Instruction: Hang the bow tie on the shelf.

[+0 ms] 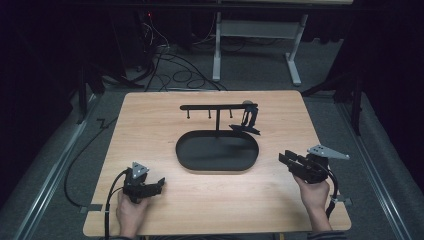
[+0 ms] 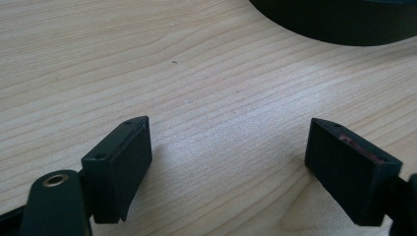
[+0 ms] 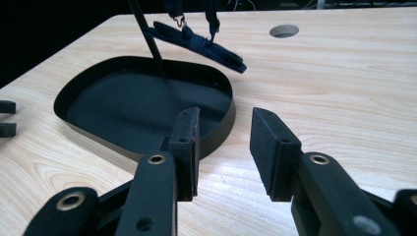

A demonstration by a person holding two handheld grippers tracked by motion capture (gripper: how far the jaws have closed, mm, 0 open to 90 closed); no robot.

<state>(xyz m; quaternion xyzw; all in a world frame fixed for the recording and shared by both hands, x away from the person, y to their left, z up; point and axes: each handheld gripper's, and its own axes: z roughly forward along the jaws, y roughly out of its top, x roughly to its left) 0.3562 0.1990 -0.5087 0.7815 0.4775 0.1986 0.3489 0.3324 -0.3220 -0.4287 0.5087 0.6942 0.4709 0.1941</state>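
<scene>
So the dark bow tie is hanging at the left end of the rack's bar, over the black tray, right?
Not quite: the bow tie hangs at the right end of the rack's bar, at the edge of the black tray. The high view shows it.

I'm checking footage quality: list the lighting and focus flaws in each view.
High view: dim, the room around the table nearly black. Left gripper view: soft glare on the wood, near jaws blurred, tray an unlit dark mass. Right gripper view: jaws slightly soft, tray and dark strap sharper.

black tray (image 1: 186,150), pale wood-grain table (image 1: 150,115)
</scene>
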